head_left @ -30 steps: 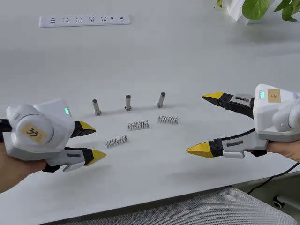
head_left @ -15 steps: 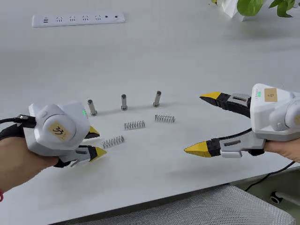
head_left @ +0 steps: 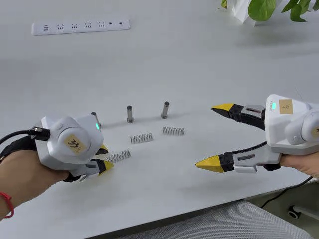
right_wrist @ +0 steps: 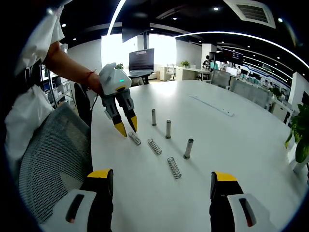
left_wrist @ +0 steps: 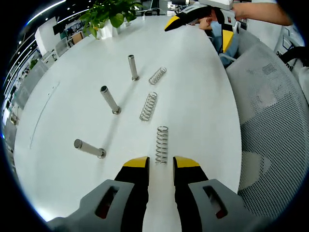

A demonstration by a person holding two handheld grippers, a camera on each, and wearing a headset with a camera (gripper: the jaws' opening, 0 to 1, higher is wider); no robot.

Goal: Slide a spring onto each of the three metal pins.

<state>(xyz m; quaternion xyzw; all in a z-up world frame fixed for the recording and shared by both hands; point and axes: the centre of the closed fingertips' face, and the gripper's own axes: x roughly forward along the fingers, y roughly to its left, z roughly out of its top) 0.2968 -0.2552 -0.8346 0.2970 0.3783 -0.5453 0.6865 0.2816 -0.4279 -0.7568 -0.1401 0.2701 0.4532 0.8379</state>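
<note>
On the table (head_left: 199, 59), closest to the left gripper (head_left: 105, 157), the near spring (head_left: 118, 156) lies flat, on no pin. In the left gripper view its end sits just at the gap between the two yellow tips, and the coil runs straight ahead along the jaws' line. Those jaws stand a little apart, wider than the coil, and hold nothing. The near pin (left_wrist: 89, 148) stands just beside this spring. The middle pin (head_left: 129, 113) and far pin (head_left: 165, 110) stand in a row beyond it, with the middle spring (head_left: 141, 138) and far spring (head_left: 173, 130) lying before them. All three pins are bare. The right gripper (head_left: 210, 135) hangs well off to the right, jaws spread wide and empty.

The step in hand looks to be picking up the near spring. To do it well, I judge the tips should go down either side of the coil near one end, so most of its length sticks out free to meet the pin. A gentle close is best, since a hard pinch would likely squash or flick so light a coil. With the coil in line with the jaws, tipping the hand would stand its bore over the pin top.
</note>
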